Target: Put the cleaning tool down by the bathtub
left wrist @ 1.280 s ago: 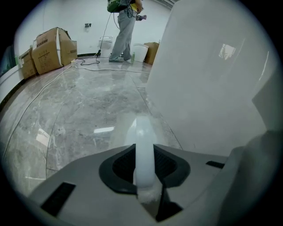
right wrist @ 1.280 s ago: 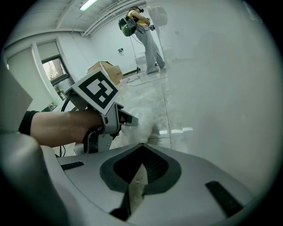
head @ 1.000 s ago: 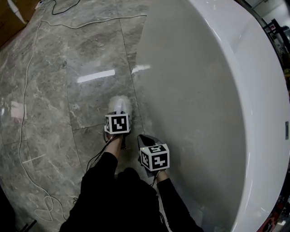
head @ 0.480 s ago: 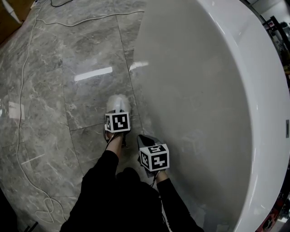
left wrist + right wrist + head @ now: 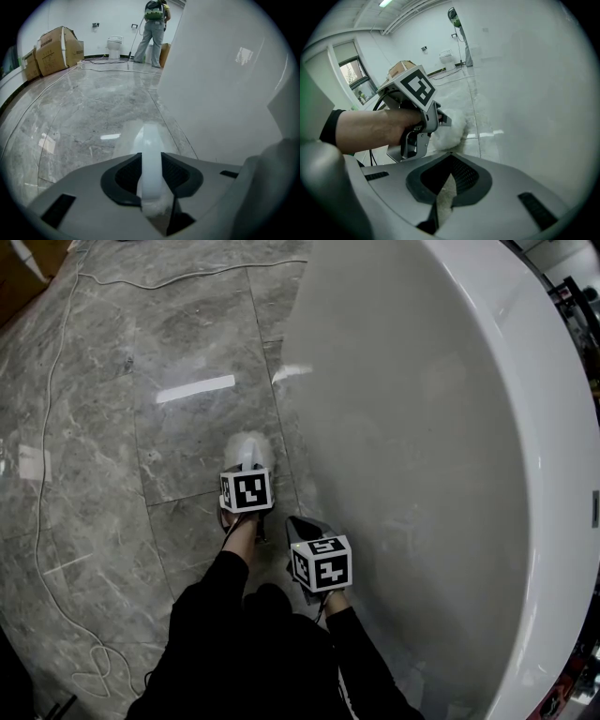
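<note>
The cleaning tool (image 5: 246,448) lies where it did a second ago, its fluffy white head on the marble floor (image 5: 187,352), just beside the bathtub (image 5: 422,427) wall. Its white handle (image 5: 151,140) runs up between the jaws of your left gripper (image 5: 151,161). Those jaws have just been opening, yet the handle still fills the gap with both pads against its sides, so you are still grasping it. Your right gripper (image 5: 302,526) has not shifted. It hangs near the tub wall, jaw tips together on nothing.

In the head view the marker cube (image 5: 246,491) covers the left jaws and the handle, and the tool's head is only a pale blur. In the left gripper view that head melts into the floor's glare. The tub runs out of frame on the right.
</note>
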`<state>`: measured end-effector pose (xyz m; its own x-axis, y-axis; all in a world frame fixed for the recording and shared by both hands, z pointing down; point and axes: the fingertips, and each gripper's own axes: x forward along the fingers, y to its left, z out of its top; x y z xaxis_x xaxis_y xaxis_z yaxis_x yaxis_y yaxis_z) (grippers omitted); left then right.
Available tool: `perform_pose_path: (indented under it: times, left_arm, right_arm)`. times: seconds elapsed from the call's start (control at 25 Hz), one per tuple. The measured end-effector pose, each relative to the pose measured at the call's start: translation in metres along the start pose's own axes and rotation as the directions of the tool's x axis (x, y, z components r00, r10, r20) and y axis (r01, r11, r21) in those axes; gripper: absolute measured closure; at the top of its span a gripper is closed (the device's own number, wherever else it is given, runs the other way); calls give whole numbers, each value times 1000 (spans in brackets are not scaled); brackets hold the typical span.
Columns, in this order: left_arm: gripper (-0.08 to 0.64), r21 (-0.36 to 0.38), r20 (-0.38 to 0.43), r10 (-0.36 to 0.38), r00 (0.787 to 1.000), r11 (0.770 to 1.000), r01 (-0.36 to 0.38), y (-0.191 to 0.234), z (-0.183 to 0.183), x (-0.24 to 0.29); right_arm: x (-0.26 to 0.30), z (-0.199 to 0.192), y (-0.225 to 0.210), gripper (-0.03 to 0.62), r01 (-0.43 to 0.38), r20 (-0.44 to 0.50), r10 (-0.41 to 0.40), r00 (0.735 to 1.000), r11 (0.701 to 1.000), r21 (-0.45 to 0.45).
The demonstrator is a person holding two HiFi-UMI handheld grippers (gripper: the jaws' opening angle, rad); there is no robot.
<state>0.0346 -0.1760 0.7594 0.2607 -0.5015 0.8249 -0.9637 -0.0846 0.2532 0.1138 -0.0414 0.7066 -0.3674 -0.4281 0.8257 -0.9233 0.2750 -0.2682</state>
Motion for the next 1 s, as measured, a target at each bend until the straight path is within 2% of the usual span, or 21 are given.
perform_pose_path:
  times: [0.2, 0.36, 0.56, 0.88, 1.0]
  left_arm:
    - [408, 10, 6, -17, 1000, 1000, 17, 1, 0, -10]
    - [399, 18, 51, -84, 995, 996, 83, -3, 12, -34]
    - [397, 64, 106, -147, 983, 988, 141, -3, 23, -68]
    - [413, 151, 159, -214, 964, 970, 191, 8, 27, -105]
    - [447, 177, 181, -225, 957, 965, 193, 18, 29, -123]
  right_arm:
    - [-3, 1, 1, 592, 6, 3, -6, 1000, 1000, 1]
    - [-7, 4, 4, 591, 7, 14, -7, 1000, 1000, 1]
    - [-12, 4, 12, 592, 7, 23, -7, 1000, 1000, -12]
    - [-19, 7, 26, 592, 8, 54, -6, 999, 999, -42]
    - [-25, 9, 29, 591, 15, 69, -12, 998, 999, -51]
